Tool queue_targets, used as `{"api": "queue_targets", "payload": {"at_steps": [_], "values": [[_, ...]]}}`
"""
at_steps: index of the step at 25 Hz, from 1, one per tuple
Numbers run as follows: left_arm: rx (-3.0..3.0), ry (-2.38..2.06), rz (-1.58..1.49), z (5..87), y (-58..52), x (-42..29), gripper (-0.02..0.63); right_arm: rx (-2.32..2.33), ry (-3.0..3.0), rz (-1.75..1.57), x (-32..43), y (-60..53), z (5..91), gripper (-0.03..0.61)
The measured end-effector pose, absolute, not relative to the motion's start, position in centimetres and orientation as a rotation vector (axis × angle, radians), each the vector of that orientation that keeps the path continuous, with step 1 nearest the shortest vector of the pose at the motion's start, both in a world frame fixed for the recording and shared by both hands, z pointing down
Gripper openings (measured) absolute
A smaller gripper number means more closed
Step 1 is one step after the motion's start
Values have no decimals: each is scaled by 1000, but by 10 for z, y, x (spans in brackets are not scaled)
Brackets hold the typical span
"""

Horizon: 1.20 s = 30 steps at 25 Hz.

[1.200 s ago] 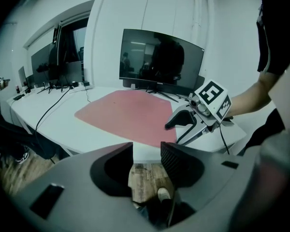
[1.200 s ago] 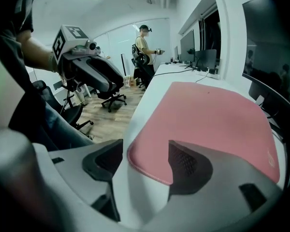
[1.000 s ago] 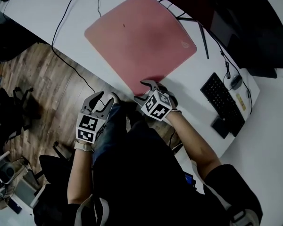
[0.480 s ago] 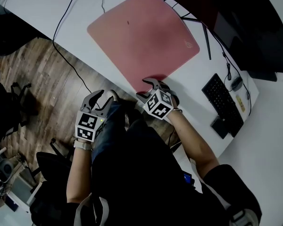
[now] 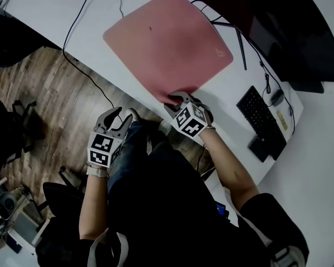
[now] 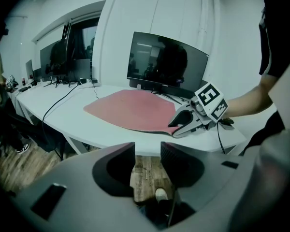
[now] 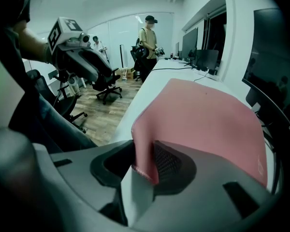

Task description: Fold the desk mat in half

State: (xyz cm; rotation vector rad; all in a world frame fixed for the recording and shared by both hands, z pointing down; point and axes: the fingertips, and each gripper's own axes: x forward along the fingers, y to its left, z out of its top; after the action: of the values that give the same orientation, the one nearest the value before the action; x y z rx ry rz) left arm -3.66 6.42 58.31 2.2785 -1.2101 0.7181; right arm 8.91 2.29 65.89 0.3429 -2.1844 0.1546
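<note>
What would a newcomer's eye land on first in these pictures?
The big pink desk mat spread on the white desk stands out most. At its near corner the right gripper has just been closing its jaws, with the corner between them and curling up. The left gripper hangs open and empty off the desk edge, above the wooden floor.

The desk mat (image 5: 167, 40) is showing a matt pink face, soft and cloth-like, and is bending limply at its near corner. The table (image 5: 44, 10) under it is looking smooth, hard and white, with a faint sheen. The floor (image 5: 39, 88) is showing brown wood planks with visible grain. The left tool (image 6: 147, 153) is looking like matt grey plastic, its pads (image 6: 171, 151) dark and finely ribbed. The monitor (image 6: 166, 64) is reflecting glossily; the keyboard (image 5: 263, 118) is looking matt black.
</note>
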Motion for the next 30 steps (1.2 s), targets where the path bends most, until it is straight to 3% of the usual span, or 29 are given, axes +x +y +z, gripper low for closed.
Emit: {"api": "queue_targets", "payload": {"at_steps": [8,30], "values": [[2328,-1163,724,576,56,-34,170,367,-2201,208,93,14,627,89],[2523,-1014,856,558,21,-16,182,380,-2247,340,103,53,561,80]]}}
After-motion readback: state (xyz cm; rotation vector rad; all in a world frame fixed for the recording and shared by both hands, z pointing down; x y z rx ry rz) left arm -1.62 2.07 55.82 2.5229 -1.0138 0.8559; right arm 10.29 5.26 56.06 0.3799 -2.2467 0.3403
